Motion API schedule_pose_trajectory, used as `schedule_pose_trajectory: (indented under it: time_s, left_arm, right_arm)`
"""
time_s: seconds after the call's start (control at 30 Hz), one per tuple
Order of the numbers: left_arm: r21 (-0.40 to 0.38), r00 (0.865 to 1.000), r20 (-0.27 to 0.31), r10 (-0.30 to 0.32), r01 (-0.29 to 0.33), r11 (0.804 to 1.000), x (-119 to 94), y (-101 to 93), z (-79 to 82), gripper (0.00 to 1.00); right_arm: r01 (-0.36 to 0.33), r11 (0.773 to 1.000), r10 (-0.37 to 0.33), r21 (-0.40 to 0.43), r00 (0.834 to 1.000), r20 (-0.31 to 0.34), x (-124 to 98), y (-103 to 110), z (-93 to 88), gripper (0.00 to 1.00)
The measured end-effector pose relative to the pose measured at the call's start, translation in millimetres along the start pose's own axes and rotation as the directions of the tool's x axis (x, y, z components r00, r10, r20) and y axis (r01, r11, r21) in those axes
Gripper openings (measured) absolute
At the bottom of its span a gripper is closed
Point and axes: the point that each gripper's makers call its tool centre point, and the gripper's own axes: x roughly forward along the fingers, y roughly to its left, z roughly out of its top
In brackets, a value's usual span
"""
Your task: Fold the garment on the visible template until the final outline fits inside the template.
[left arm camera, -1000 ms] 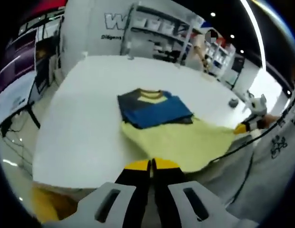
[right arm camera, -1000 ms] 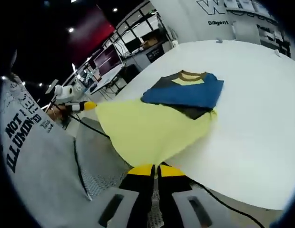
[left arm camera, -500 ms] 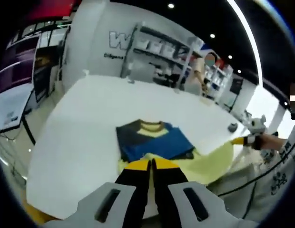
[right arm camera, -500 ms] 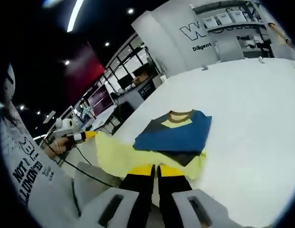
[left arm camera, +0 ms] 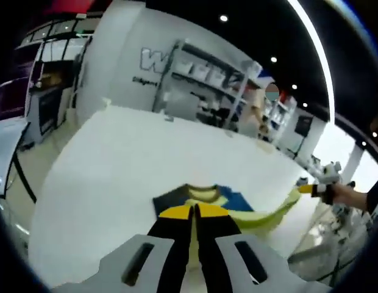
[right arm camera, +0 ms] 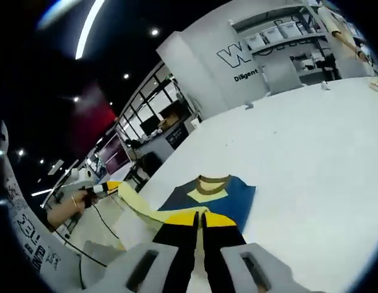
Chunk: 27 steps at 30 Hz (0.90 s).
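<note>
Lying on the white table (left arm camera: 116,159): garment (left arm camera: 204,196), blue part half hidden behind jaws. Clamping its yellow hem, stretched taut between them: left gripper (left arm camera: 194,211) and right gripper (right arm camera: 200,217), both closed.

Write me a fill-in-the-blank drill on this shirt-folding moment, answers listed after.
1. The garment lies on a ____ table.
2. Both the left gripper and the right gripper have their jaws ____ on the garment's yellow hem.
3. The folded upper part of the garment is mostly ____ with a yellow neck panel.

Answers: white; shut; blue
</note>
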Motion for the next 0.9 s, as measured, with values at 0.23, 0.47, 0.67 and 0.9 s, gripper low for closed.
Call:
schedule_pose_trajectory:
  time_s: [0.23, 0.47, 0.67, 0.9]
  left_arm:
    - [0.007, 0.999, -0.036, -0.002, 0.002, 1.000, 48, 23.4, -4.3, 0.00]
    - [-0.059, 0.994, -0.099, 0.042, -0.048, 0.997, 87, 51.3, -21.6, 0.00]
    - [-0.123, 0.992, -0.119, 0.032, -0.047, 0.991, 102, 58.4, -28.4, 0.00]
    - [-0.124, 0.984, -0.179, 0.022, -0.044, 0.991, 127, 66.8, -49.6, 0.00]
  right_arm:
    - [0.018, 1.000, -0.018, 0.015, 1.000, -0.013, 45, -32, 10.5, 0.00]
    - [0.054, 0.998, -0.050, 0.043, 0.996, -0.077, 97, -76, 11.8, 0.00]
    - [0.065, 0.991, -0.051, 0.117, 0.992, -0.115, 117, -96, 8.5, 0.00]
    - [0.110, 0.982, -0.083, 0.152, 0.981, -0.176, 125, -122, -13.2, 0.00]
